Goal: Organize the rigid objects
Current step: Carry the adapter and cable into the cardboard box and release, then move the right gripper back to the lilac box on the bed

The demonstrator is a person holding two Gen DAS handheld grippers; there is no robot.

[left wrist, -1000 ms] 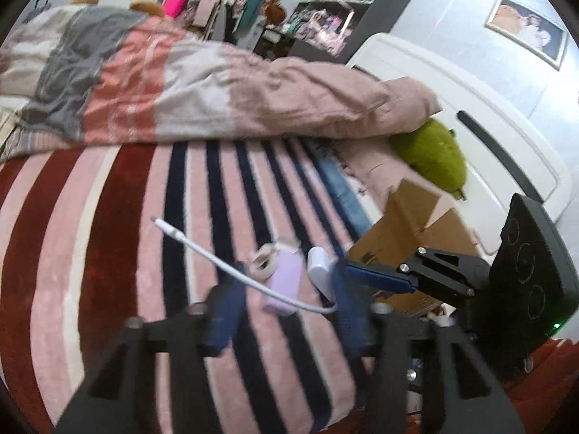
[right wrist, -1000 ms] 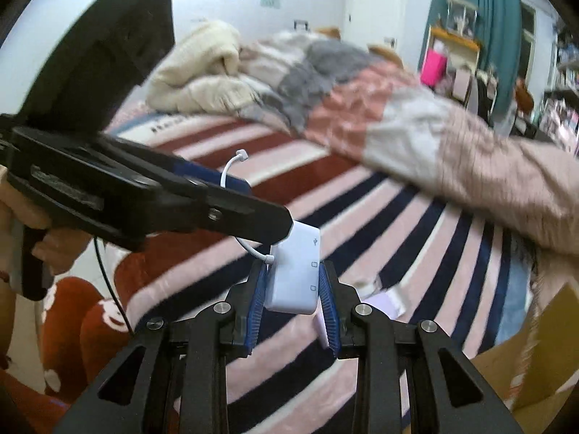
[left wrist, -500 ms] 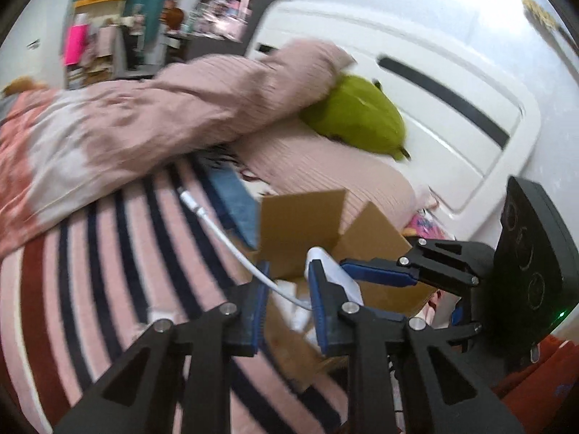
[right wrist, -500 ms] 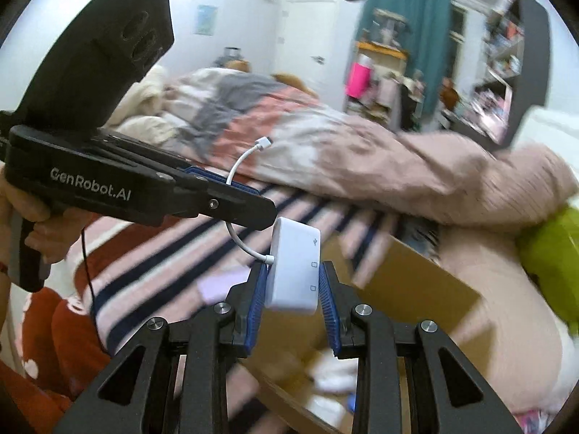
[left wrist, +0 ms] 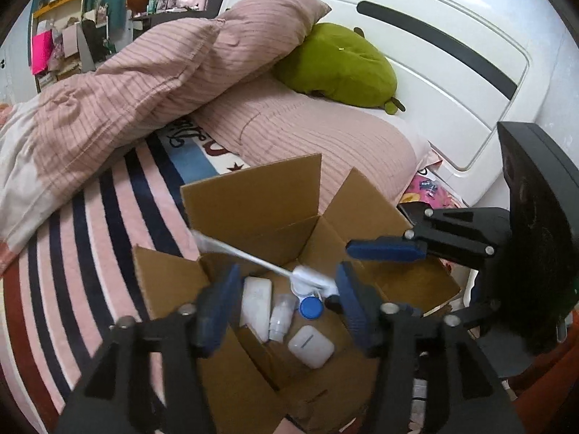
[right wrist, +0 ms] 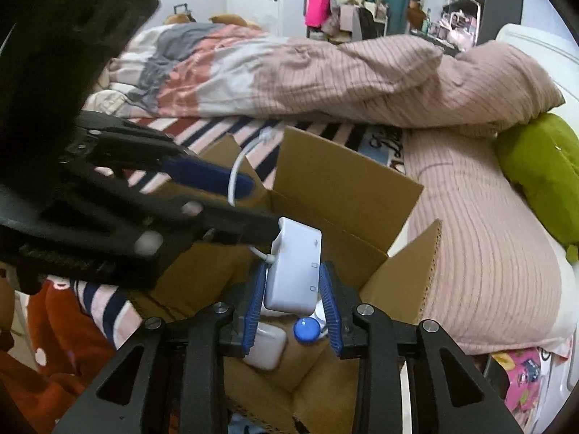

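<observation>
While the right gripper (right wrist: 292, 298) clamps a white adapter (right wrist: 295, 271) over the open cardboard box (right wrist: 347, 184), its cable (right wrist: 237, 166) loops up ahead. To that gripper's left, the left gripper (left wrist: 286, 307) hangs spread apart, grasping nothing, above an earbud case (left wrist: 310, 346) inside the box.
</observation>
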